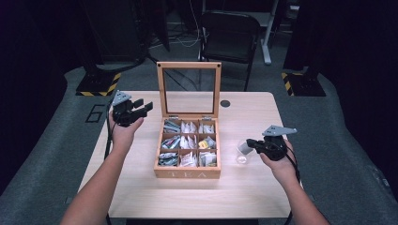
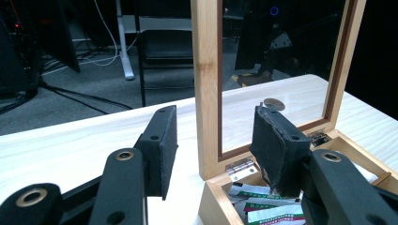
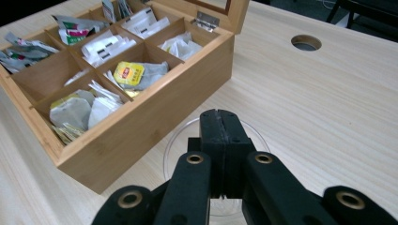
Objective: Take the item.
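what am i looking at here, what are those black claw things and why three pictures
A person sits at a wooden table and holds a pair of black hand-held tongs in each hand. The high view looks down from above the person's side; each of the other two comes from a camera riding on one of the tongs, looking along its jaws.

On the table stands a wooden tea box, its glass lid propped upright, its compartments filled with tea bags. A clear glass stands to the right of the box.

The left tongs hover open beside the lid, holding nothing. The right tongs are shut just above the glass; whether they pinch its rim is hard to tell.
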`<state>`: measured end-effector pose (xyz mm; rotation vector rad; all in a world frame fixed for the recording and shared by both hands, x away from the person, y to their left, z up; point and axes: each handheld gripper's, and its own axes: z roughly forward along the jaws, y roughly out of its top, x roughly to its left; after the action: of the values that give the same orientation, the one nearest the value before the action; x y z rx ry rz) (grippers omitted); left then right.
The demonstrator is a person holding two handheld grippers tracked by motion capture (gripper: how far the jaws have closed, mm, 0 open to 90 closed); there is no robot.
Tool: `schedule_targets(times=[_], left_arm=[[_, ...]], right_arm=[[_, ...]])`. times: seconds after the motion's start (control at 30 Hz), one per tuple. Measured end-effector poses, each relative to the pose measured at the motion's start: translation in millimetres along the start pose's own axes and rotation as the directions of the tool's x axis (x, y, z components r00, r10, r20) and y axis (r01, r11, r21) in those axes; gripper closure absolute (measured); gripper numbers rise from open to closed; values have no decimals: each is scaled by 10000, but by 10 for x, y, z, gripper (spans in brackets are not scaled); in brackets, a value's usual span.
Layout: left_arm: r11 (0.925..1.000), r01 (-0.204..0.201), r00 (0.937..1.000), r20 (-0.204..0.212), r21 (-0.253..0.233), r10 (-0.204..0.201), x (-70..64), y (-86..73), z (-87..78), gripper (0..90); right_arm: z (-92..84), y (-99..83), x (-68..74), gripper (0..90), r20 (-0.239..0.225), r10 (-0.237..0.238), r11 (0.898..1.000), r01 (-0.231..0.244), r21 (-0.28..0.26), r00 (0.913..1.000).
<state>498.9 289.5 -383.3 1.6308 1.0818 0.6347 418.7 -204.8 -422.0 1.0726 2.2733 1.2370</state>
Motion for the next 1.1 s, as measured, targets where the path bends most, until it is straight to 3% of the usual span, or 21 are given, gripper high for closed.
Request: schedule_targets(times=[0.63, 0.8, 1.1], left_arm=[[10000, -13, 10000, -31, 3, 13, 12, 0, -16, 507], [10000, -5, 10000, -35, 16, 5, 17, 1, -23, 506], [10000, -32, 10000, -47, -2, 32, 17, 0, -20, 506]], right_arm=[[95, -88, -20, 898, 31, -91, 9984, 89, 556, 10000], [91, -88, -21, 837, 105, -26, 9990, 21, 447, 9999], [72, -45, -7, 814, 68, 44, 9998, -45, 175, 10000]])
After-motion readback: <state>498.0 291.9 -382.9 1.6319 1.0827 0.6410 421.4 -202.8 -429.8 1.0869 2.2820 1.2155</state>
